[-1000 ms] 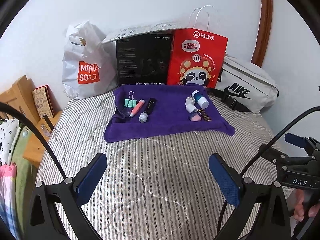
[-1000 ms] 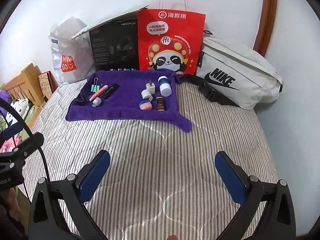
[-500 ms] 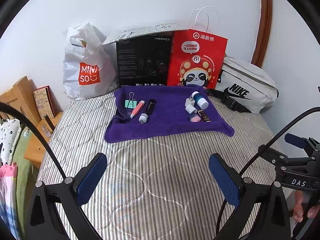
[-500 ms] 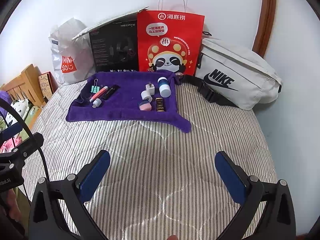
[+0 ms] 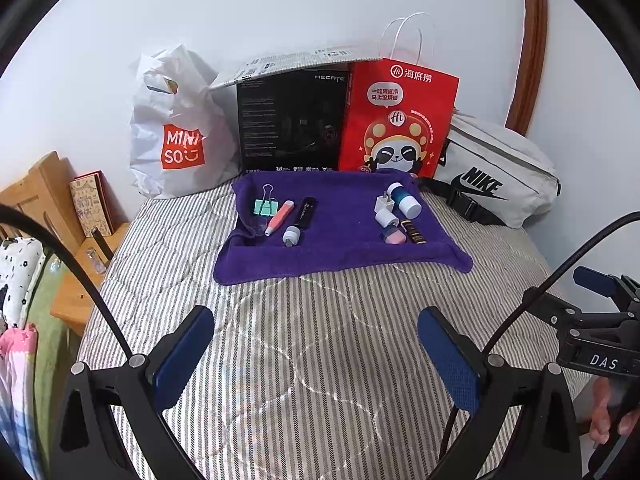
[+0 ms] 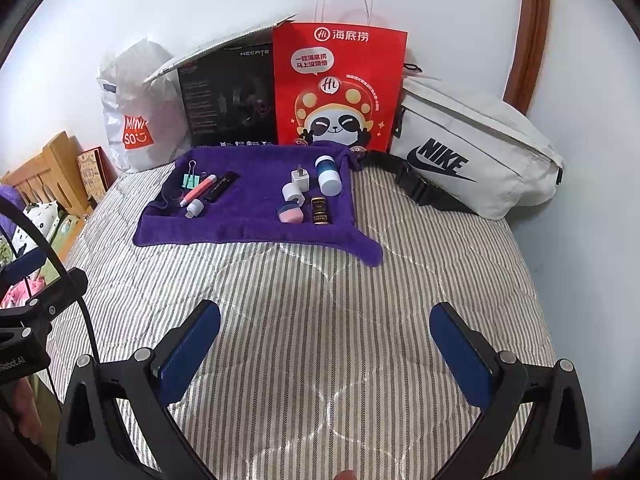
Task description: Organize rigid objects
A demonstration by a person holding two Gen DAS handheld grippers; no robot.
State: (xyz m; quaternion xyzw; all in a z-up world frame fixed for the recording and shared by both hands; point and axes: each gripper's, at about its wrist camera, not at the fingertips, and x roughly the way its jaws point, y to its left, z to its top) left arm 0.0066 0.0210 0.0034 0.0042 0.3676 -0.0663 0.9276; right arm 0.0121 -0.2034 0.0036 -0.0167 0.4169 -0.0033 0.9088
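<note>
A purple towel point(image 5: 344, 216) point(image 6: 252, 216) lies on the striped bed, bearing two groups of small items. On its left: a green binder clip point(image 5: 265, 205), a pink pen point(image 5: 279, 218), a black stick point(image 5: 306, 212) and a small grey cap point(image 5: 291, 235). On its right: a white charger plug point(image 6: 300, 178), a blue-and-white jar point(image 6: 329, 174), a white roll point(image 6: 293, 193), a pink-blue eraser point(image 6: 289, 213) and a dark tube point(image 6: 321, 211). My left gripper point(image 5: 316, 344) and right gripper point(image 6: 326, 340) are open and empty, well short of the towel.
Behind the towel against the wall stand a white Miniso bag point(image 5: 176, 128), a black box point(image 5: 292, 120), a red paper bag point(image 5: 396, 120) and a white Nike pouch point(image 5: 492, 176). A wooden bedside stand point(image 5: 60, 220) is at left.
Both grippers have drawn back slightly and tilted up; the towel and bags sit a little lower and smaller in view. Nothing on the towel has moved.
</note>
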